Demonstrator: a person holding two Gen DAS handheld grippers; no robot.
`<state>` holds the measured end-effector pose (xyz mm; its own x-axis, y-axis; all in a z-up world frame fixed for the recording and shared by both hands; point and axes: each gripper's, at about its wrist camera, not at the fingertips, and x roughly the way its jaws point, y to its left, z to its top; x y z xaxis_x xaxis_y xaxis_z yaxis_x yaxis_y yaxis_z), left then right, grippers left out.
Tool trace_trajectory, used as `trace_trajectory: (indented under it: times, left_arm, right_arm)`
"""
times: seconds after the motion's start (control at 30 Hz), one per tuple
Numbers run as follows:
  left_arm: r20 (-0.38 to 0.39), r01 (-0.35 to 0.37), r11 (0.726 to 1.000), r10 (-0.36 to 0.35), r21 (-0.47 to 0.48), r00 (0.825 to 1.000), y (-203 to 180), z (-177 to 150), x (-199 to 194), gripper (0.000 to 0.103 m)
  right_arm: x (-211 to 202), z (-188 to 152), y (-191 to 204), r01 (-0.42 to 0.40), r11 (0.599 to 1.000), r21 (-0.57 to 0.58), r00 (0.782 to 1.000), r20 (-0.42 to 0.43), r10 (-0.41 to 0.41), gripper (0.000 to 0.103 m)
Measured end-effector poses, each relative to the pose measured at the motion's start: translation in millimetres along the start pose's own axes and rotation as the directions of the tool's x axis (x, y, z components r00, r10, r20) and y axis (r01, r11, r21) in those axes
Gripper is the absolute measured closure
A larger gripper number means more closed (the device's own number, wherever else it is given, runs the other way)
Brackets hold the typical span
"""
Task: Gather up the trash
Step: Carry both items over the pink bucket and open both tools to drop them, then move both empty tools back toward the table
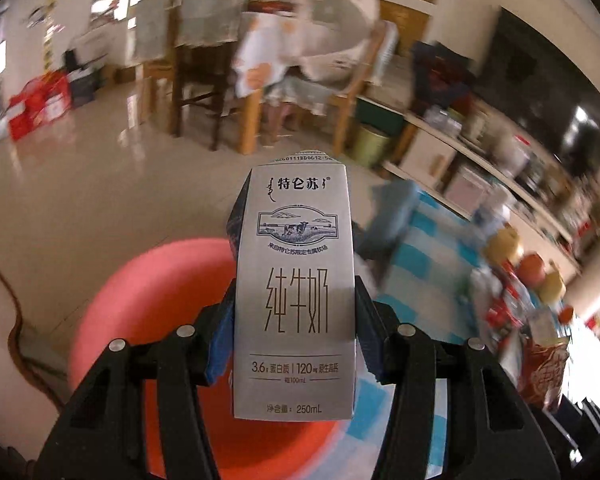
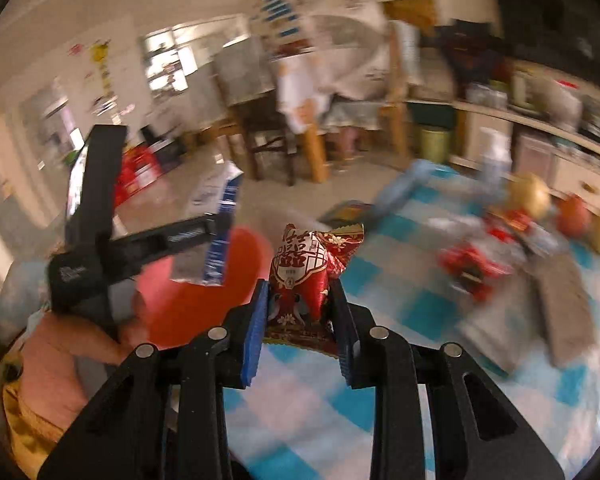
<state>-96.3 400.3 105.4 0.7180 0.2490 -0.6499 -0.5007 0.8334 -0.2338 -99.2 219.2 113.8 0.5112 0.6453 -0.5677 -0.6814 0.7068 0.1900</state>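
Left claw (image 1: 296,320): clamped on a grey 250 mL milk carton (image 1: 296,292), held upright, front label facing the camera.
Right claw (image 2: 302,316): narrow, pinching a red foil snack wrapper (image 2: 306,280) between its blue pads.
Basin: red plastic basin (image 1: 148,292) just left of the table edge, under the carton.
Table: blue-and-white checked cloth (image 2: 400,320); more red wrappers (image 2: 472,268) and fruit (image 2: 530,196) lie at its far right, blurred.
Background: wooden chairs (image 1: 204,80), tiled floor (image 1: 100,184).
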Motion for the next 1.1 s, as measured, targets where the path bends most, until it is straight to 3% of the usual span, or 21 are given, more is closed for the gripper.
trace_trajectory:
  times: [0.27, 0.33, 0.4, 0.5, 0.63, 0.7, 0.8, 0.87, 1.1]
  left_arm:
    - [-0.04, -0.055, 0.987, 0.05, -0.154, 0.998, 69.6, 13.2, 17.5, 0.048]
    - [-0.055, -0.053, 0.98, 0.044, -0.191, 0.998, 81.9, 14.5, 21.7, 0.041]
    - [-0.044, -0.044, 0.976, 0.036, -0.215, 0.998, 88.1, 15.0, 21.9, 0.028]
    - [0.031, -0.034, 0.976, 0.042, -0.217, 0.999, 86.7, 14.9, 15.0, 0.017]
    - [0.203, 0.03, 0.986, 0.004, -0.164, 0.979, 67.8, 12.5, -2.9, 0.012]
    - [0.243, 0.071, 0.989, -0.038, -0.13, 0.969, 54.2, 10.2, -6.6, 0.012]
    - [0.22, 0.146, 0.985, -0.124, -0.091, 0.968, 32.8, 9.3, -0.7, 0.012]
    - [0.197, 0.16, 0.985, -0.146, -0.056, 0.969, 20.3, 6.0, 0.8, 0.012]
    - [0.169, 0.124, 0.983, -0.146, 0.135, 0.975, -26.6, -10.2, -7.1, 0.012]
  right_arm:
    - [82.4, 16.2, 53.6, -0.094, 0.995, -0.034, 0.991, -0.094, 0.091, 0.068]
    - [88.3, 13.1, 51.7, -0.069, 0.997, -0.017, 0.994, -0.091, 0.067, 0.054]
    - [82.8, 7.1, 44.8, -0.054, 0.999, 0.01, 0.996, -0.071, 0.054, 0.033]
    - [64.9, -2.5, 33.1, -0.004, 0.999, 0.037, 0.999, -0.039, 0.006, 0.021]
    - [38.0, -18.8, 19.2, 0.065, 0.997, 0.029, 0.998, -0.018, -0.065, 0.018]
    - [25.2, -28.0, 12.8, 0.1, 0.995, 0.016, 0.995, -0.014, -0.1, 0.017]
    - [9.7, -45.0, 0.3, 0.162, 0.987, 0.002, 0.987, -0.02, -0.162, 0.014]
    - [-2.9, -56.5, -10.9, 0.184, 0.983, 0.023, 0.983, -0.024, -0.184, 0.014]
    - [-44.8, -86.8, -51.0, 0.237, 0.962, 0.139, 0.971, -0.001, -0.239, 0.009]
